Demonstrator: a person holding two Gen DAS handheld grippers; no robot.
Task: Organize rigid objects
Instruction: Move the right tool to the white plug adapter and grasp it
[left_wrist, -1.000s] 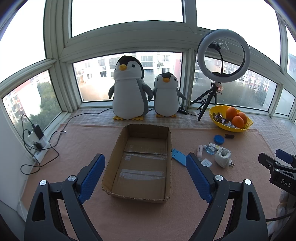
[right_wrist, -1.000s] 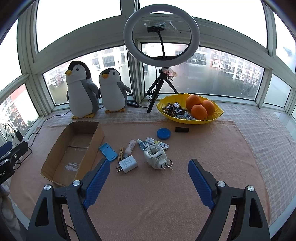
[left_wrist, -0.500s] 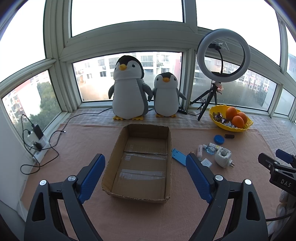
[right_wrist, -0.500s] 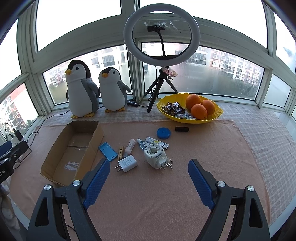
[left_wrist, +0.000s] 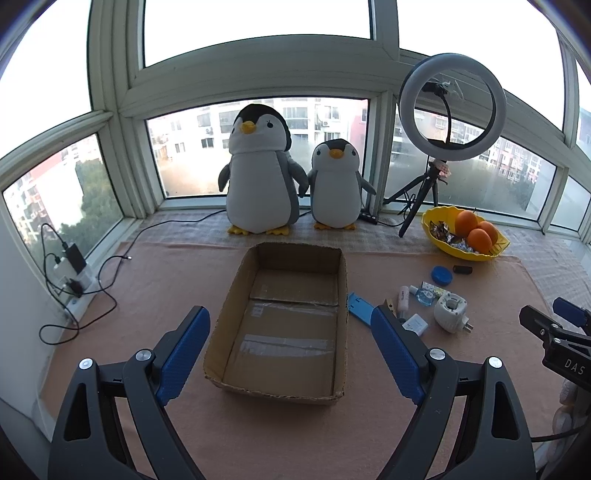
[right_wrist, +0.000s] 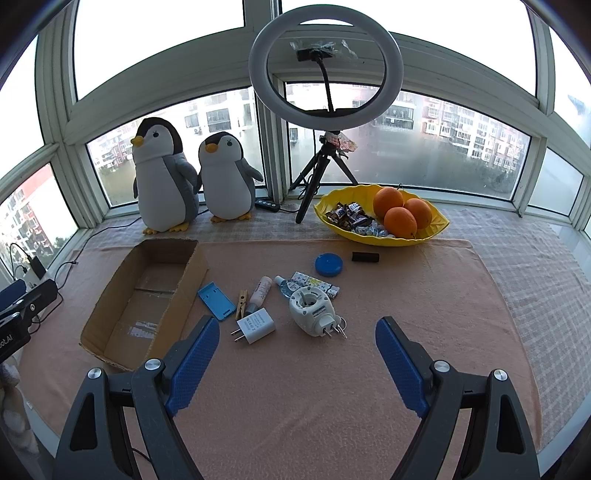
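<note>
An empty cardboard box (left_wrist: 288, 325) (right_wrist: 147, 295) lies open on the peach cloth. Right of it sit small items: a blue phone case (right_wrist: 216, 300), a wooden clothespin (right_wrist: 242, 298), a white charger plug (right_wrist: 255, 325), a white round adapter (right_wrist: 312, 311), a pink tube (right_wrist: 261, 289), a small clear bottle (right_wrist: 286, 286), a patterned strip (right_wrist: 316, 283), a blue lid (right_wrist: 328, 264) and a black cylinder (right_wrist: 365, 257). My left gripper (left_wrist: 291, 350) hovers open over the box's near end. My right gripper (right_wrist: 295, 358) is open, just short of the charger and adapter.
Two plush penguins (left_wrist: 258, 181) (left_wrist: 334, 184) stand at the window. A ring light on a tripod (right_wrist: 325, 74) and a yellow bowl (right_wrist: 332, 212) of oranges and sweets stand behind the items. Cables and a power strip (left_wrist: 70, 273) lie at the left edge.
</note>
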